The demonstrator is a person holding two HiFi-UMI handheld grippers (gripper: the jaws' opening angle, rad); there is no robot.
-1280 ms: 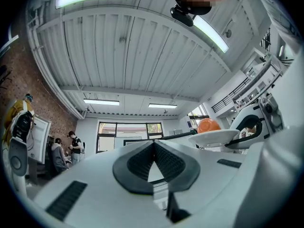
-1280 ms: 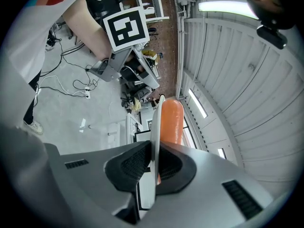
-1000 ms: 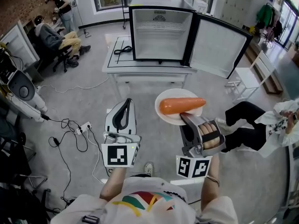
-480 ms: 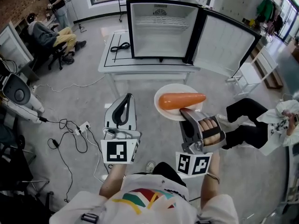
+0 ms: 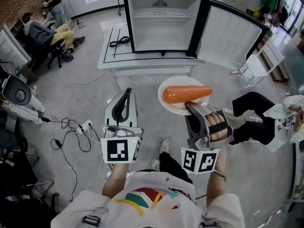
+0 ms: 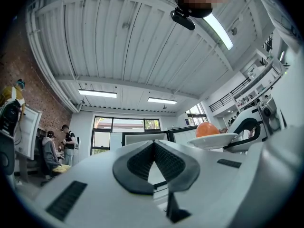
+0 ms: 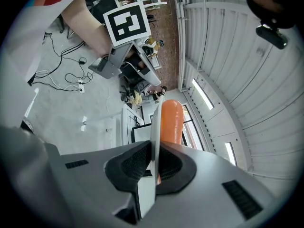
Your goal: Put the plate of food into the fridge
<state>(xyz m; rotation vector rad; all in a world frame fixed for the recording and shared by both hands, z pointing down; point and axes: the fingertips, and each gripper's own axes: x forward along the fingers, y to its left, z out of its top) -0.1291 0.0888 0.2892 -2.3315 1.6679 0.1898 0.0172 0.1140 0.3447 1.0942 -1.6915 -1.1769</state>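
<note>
- The person is walking toward the fridge. Over the last second it is growing larger in the head view, and the bench beneath it is drawing nearer to both grippers.
- The right gripper is keeping its hold through this approach. Its fingers are standing only a little apart, pinching the near rim of the plate.
- The plate is hanging roughly level just right of centre in the head view, over the floor and still short of the bench.
- The carrot is lying across the plate with its tip pointing toward the right of the frame. It is not appearing to shift on the plate between pictures.
- The left gripper is travelling alongside at lower centre-left. Its fingers are meeting at the tips with nothing between them.
- The fridge is standing on the bench at top centre with its door standing wide open toward the upper right. Its white interior is showing a wire shelf near the top and nothing stored, so the way in is looking free.
- A black cable is lying on the bench left of the fridge, apart from the opening.
- For the task, the carry is going on and the placing is not yet begun. I am judging that the plate needs to stay level, since it is being held by one rim and the round carrot could roll.
</note>
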